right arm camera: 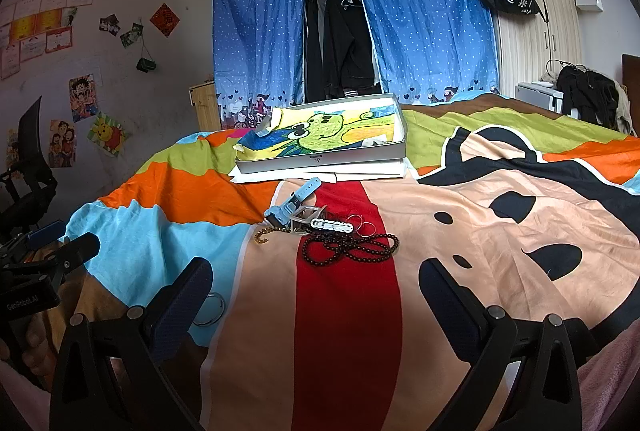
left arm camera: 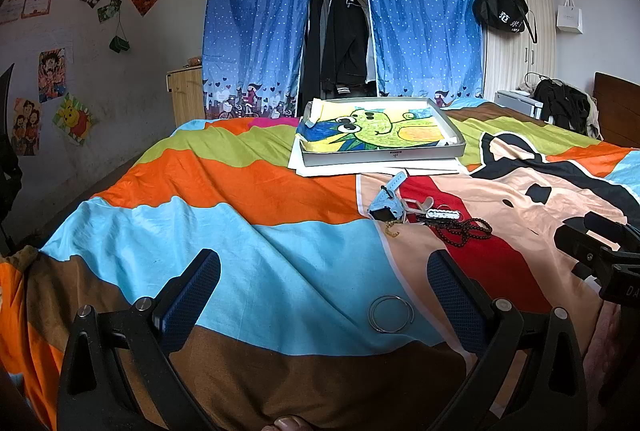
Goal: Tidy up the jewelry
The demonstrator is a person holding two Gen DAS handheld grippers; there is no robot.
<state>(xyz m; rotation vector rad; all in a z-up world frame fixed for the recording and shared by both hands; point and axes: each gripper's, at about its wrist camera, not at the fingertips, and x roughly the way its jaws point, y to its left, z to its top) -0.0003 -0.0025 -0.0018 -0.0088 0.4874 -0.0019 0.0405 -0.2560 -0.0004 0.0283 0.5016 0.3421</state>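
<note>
Left wrist view: left gripper (left arm camera: 324, 295) spread wide, empty. Thin metal rings (left arm camera: 391, 313) lie near, between its fingers; light, stiff, slippery; pinch across the rim.

Right wrist view: right gripper (right arm camera: 316, 295) released, empty. Bead strand (right arm camera: 350, 247) ahead is limp; lift mid-loop. Tray (right arm camera: 320, 161) lies farther; bedspread (right arm camera: 480, 231) open to the right.

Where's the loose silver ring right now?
The silver ring lies flat on the bedspread, apart from the jewelry pile, between the open left gripper fingers, nearer its right one.
</note>
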